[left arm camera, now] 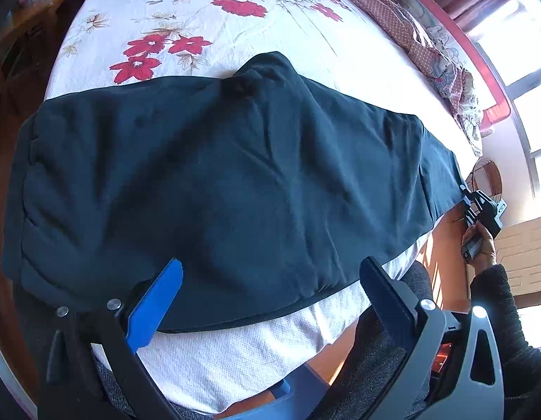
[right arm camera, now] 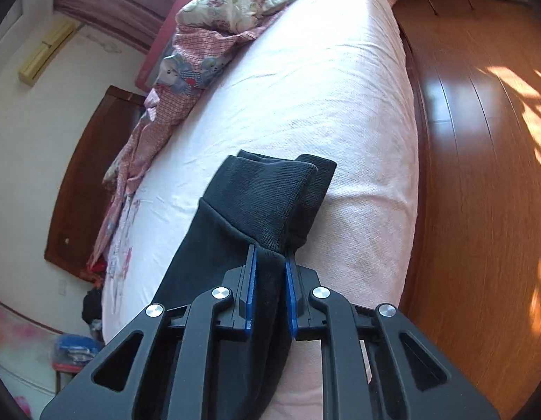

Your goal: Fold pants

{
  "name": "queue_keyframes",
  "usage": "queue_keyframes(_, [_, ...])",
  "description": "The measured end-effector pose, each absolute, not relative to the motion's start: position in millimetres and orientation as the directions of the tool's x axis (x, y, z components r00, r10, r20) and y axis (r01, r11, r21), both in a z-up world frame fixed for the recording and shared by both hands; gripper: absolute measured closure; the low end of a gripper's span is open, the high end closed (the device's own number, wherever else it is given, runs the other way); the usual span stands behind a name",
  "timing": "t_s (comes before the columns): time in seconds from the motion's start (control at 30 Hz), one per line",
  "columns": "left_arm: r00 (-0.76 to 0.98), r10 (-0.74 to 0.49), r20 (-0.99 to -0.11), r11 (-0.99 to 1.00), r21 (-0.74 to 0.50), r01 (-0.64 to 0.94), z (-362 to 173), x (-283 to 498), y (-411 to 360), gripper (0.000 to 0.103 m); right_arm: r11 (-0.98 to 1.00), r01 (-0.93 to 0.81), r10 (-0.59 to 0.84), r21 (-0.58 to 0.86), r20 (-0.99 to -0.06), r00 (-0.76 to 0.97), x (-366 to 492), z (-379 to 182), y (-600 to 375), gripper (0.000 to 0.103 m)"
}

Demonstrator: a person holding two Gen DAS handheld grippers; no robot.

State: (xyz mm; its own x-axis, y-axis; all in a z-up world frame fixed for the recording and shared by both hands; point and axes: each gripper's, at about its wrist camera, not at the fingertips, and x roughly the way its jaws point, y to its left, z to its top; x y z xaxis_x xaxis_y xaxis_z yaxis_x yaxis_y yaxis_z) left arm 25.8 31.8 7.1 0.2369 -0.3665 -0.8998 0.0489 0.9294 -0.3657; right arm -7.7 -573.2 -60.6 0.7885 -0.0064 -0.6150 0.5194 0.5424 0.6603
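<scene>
Where the bed (left arm camera: pixel 305 49) met the person's side, the pants (left arm camera: pixel 218 182) lay flat across its near edge, dark navy, soft and lightly creased, apparently folded leg upon leg. Their long axis ran along that edge, the broad waist end toward the left and the ribbed cuffs (right arm camera: pixel 280 192) toward the right. The left gripper (left arm camera: pixel 270 280) hovered over the cloth's near hem with its blue fingers (left arm camera: pixel 158 301) spread wide, holding nothing. The right gripper (right arm camera: pixel 270 273) was clamped on the fabric just behind the cuffs. A crumpled pink quilt (right arm camera: pixel 200 63) lay along the bed's far side.
</scene>
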Motion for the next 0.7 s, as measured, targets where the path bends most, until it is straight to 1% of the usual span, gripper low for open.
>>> queue_keyframes(0.07, [0.226, -0.363, -0.904, 0.931, -0.363, 0.044, 4, 26, 30, 0.002, 0.555, 0.511, -0.019, 0.656, -0.605, 0.796, -5, -48, -572, 0.093])
queue_keyframes(0.13, [0.227, -0.365, -0.903, 0.93, -0.364, 0.044, 4, 27, 28, 0.002, 0.574, 0.498, -0.061, 0.65, -0.573, 0.818, -5, -26, -576, 0.094])
queue_keyframes(0.2, [0.288, -0.373, -0.882, 0.926, -0.373, 0.057, 12, 28, 30, 0.002, 0.625, 0.504, -0.122, 0.597, -0.563, 0.817, -7, -5, -578, 0.094])
queue_keyframes(0.23, [0.335, -0.375, -0.864, 0.925, -0.373, 0.071, 17, 29, 33, 0.002, 0.629, 0.525, -0.136, 0.574, -0.583, 0.801, -7, -9, -584, 0.094])
queue_keyframes(0.3, [0.435, -0.355, -0.828, 0.932, -0.348, 0.098, 19, 33, 41, 0.002, 0.566, 0.605, -0.137, 0.56, -0.659, 0.739, -9, -40, -598, 0.094])
queue_keyframes(0.37, [0.465, -0.306, -0.831, 0.949, -0.303, 0.084, 4, 40, 50, 0.002, 0.564, 0.646, -0.141, 0.515, -0.711, 0.689, -10, -68, -598, 0.094])
queue_keyframes(0.43, [0.373, -0.277, -0.886, 0.956, -0.293, 0.014, -27, 45, 61, 0.002, 0.535, 0.654, -0.146, 0.535, -0.704, 0.695, -17, -82, -596, 0.094])
queue_keyframes(0.47, [0.367, -0.292, -0.883, 0.952, -0.305, 0.023, -34, 41, 65, 0.002, 0.517, 0.657, -0.145, 0.549, -0.7, 0.699, -20, -84, -597, 0.094])
queue_keyframes(0.5, [0.399, -0.282, -0.872, 0.957, -0.283, 0.06, -31, 34, 64, 0.002, 0.518, 0.661, -0.149, 0.544, -0.703, 0.695, -20, -85, -597, 0.094])
queue_keyframes(0.53, [0.389, -0.25, -0.887, 0.968, -0.24, 0.074, -32, 30, 62, 0.002, 0.529, 0.666, -0.155, 0.527, -0.711, 0.686, -19, -84, -597, 0.094])
queue_keyframes(0.7, [0.368, -0.198, -0.908, 0.98, -0.17, 0.106, -33, 20, 61, 0.002, 0.489, 0.677, -0.169, 0.551, -0.701, 0.693, -21, -72, -597, 0.094])
